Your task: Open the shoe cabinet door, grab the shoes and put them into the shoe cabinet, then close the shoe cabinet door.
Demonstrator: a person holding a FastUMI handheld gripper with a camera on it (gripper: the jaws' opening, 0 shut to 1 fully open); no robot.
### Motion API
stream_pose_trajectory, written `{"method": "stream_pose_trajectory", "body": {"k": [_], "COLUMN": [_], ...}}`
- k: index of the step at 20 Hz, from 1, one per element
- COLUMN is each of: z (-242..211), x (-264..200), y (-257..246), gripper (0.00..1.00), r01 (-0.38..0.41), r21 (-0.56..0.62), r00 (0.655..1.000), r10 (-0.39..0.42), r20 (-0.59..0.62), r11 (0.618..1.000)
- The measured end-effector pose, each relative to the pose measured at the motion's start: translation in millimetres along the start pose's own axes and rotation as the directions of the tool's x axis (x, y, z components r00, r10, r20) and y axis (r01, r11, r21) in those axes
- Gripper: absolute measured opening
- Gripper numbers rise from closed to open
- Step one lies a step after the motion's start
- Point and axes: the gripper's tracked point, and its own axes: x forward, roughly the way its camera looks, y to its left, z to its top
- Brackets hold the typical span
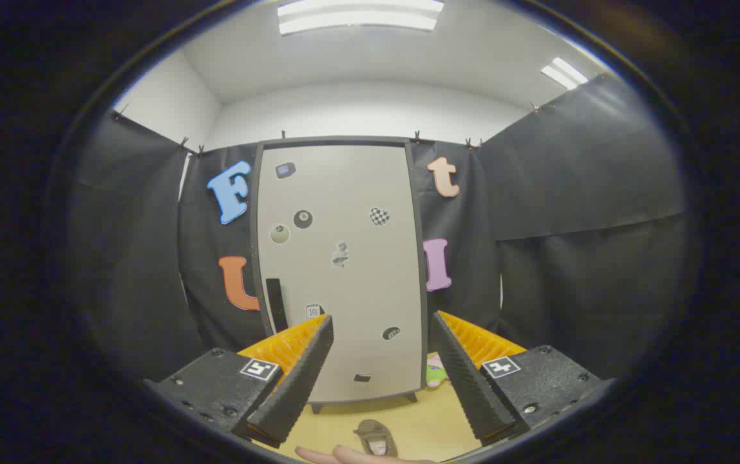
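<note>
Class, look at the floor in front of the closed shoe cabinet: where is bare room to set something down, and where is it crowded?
Bare floor lies between the shoe cabinet feet and the shoe, seen between the open gripper fingers. It is tighter near the shoe and fingertips, and beside the cabinet's right foot, where a colourful item sits.

Fingers point(382, 374) spread, empty gap between, closed cabinet door point(341, 270) ahead, shoe point(376, 438) on floor between.

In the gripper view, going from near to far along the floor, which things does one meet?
Open hand-held gripper, empty → shoe on the floor → closed shoe cabinet → black cloth wall.
</note>
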Motion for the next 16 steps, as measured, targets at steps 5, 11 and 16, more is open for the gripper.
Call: {"method": "stream_pose_trajectory", "body": {"k": [5,11,16], "z": [-1,-5,-9], "x": [-17,-29,-22], "y": [8,14,19], "gripper": [1.00,1.00,0.99], "r01": [-0.031,-0.057,-0.066], "r21": [-0.025,-0.039,-0.050], "r00": [0.999,0.998,0.997], "r10": [0.032,0.058,0.068], "r20": [0.020,0.037,0.033], "r11": [0.999,0.998,0.997]}}
